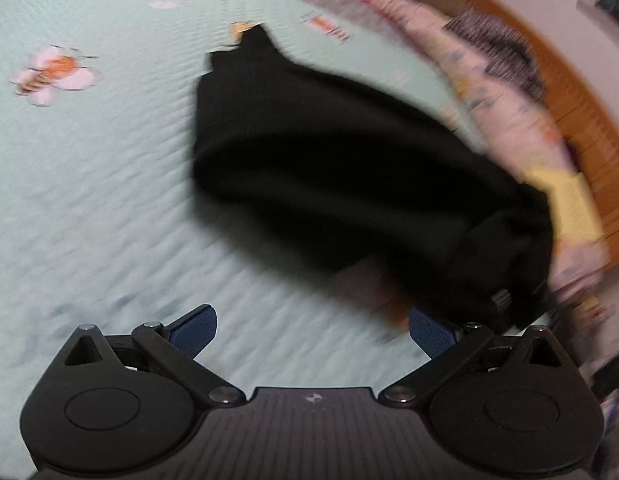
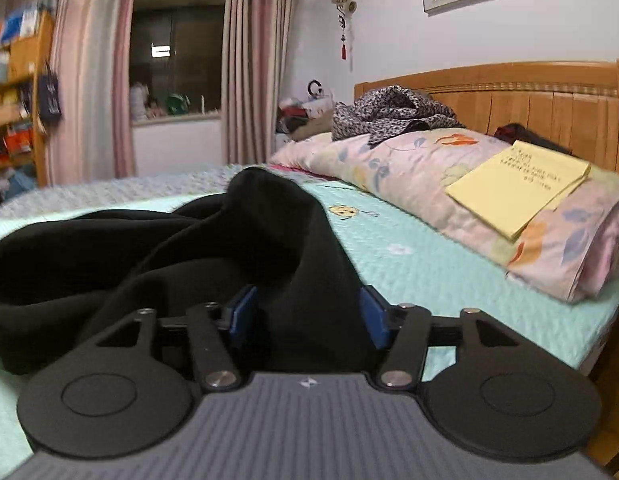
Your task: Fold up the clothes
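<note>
Writing on the yellow notepad (image 2: 521, 184) is illegible

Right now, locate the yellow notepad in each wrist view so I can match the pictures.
Left wrist view: the yellow notepad sits at the right edge, blurred, on the floral pillow, just past the black garment.
Right wrist view: the notepad lies upper right, flat on the pillow.
Shared landmark: the wooden headboard behind the pillow.

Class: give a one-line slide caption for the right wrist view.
Right hand-held gripper gripping a black garment on a mint quilted bedspread.
</note>
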